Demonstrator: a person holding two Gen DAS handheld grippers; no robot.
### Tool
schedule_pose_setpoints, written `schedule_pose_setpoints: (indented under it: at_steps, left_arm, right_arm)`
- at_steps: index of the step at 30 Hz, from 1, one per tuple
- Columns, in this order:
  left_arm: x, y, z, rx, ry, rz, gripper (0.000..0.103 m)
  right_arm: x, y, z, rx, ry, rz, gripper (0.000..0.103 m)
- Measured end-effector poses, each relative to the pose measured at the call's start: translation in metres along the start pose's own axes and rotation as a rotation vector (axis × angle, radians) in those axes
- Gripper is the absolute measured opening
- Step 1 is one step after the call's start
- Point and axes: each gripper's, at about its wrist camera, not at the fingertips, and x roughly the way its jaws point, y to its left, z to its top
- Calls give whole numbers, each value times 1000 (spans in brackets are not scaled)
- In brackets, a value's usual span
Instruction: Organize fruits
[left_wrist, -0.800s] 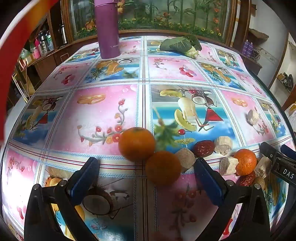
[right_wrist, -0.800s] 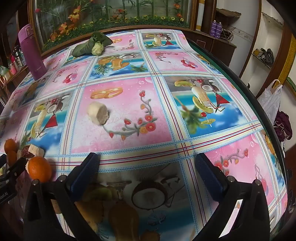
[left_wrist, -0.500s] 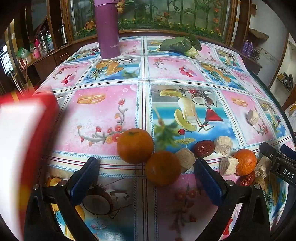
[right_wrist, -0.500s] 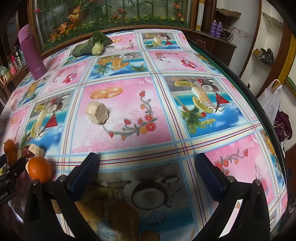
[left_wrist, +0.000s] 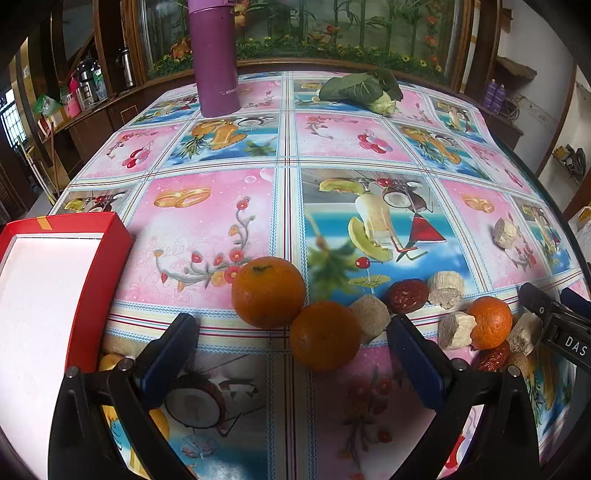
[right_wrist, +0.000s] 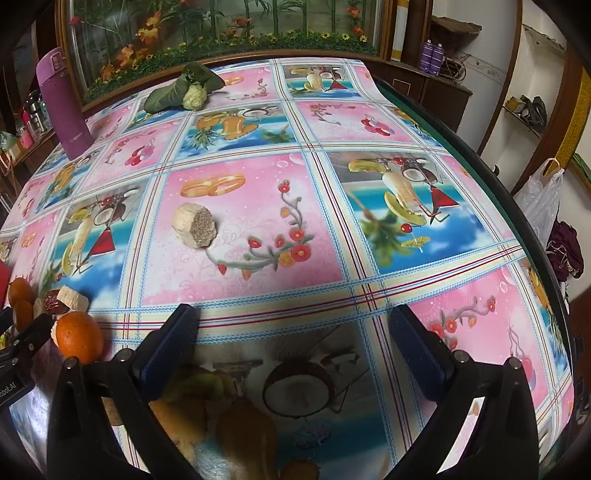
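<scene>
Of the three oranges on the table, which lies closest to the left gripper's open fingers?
The round orange touching the larger orange, between the left gripper fingers; the small orange sits far right.

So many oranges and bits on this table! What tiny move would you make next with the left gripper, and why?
Probably ease the left gripper forward and down around the nearest orange. Its jaws stand wide open with nothing in them, that orange sits right between them, touching a second orange, and the red box lies empty at the left, a likely place for fruit.
</scene>
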Motion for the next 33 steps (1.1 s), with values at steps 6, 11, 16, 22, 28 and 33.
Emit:
schedule_pose_setpoints:
  at_steps: [6,11,16,22,28,33]
  left_arm:
    - [0,0,0,0,0,0,102]
    - [-9,4,-8,20,-2,9,94]
    - [-80,19,-27,55,-168,45,95]
    - [-139,41,-50,69,-250,105,97]
    - [-142,59,-62,8,-207,71,97]
    - [-137,70,-72,-18,-177,61,97]
  right_arm:
    - [1,0,1,0,2,0,103]
    - [-2,1,1,1,2,-1,103]
    - [-17,-1,0,6,-19,75,103]
    - [-87,11,-18,18,-252,205,103]
    - [-116,57,-40,-82,-267,280,103]
    - [-128,64,-56,-143,-250,280,103]
